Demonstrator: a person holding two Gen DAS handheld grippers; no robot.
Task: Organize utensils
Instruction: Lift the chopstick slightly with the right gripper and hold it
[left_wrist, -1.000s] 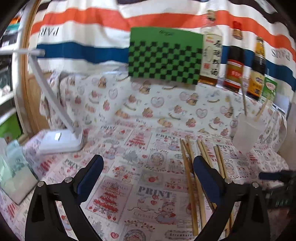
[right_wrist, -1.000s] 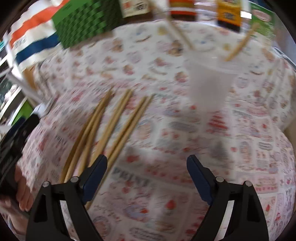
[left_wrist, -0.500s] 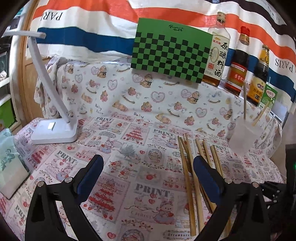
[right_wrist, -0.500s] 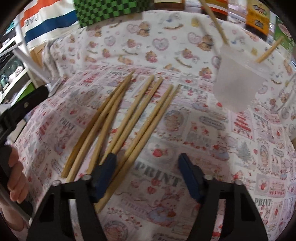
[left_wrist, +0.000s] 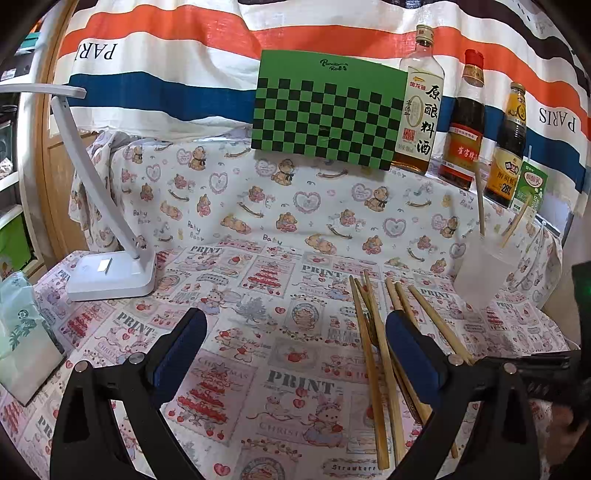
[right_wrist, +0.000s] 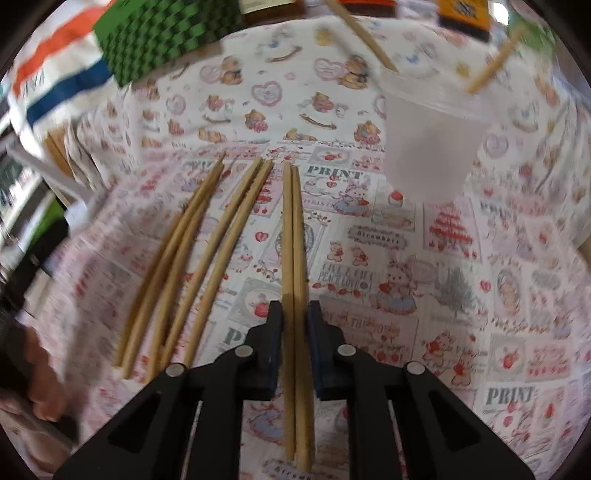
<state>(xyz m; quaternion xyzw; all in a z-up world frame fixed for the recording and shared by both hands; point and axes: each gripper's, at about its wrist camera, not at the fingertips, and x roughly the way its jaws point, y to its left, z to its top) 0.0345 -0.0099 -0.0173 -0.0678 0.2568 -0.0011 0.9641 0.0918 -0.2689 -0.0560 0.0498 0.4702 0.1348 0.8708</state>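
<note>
Left gripper (left_wrist: 293, 343) over the printed cloth (left_wrist: 258, 295), jaws wide apart, nothing between them; loose chopsticks (left_wrist: 373, 369) lie at its right jaw. Right gripper (right_wrist: 294, 314) jaws closing around a chopstick pair (right_wrist: 293, 229), the sticks running straight ahead between the pads. Plastic cup (right_wrist: 432, 147) holding two chopsticks stands ahead-right of it.

Behind the bench (left_wrist: 236, 354), a hung cloth (left_wrist: 177, 55) striped white, orange and blue, lettered "PARIS". Over the bench and up its back step, a printed cover (left_wrist: 229, 206) of bears, hearts and strawberries. At far left, a wooden frame (left_wrist: 55, 177), shelving (left_wrist: 11, 206) with green boxes; evenly lit, no harsh shadows.
</note>
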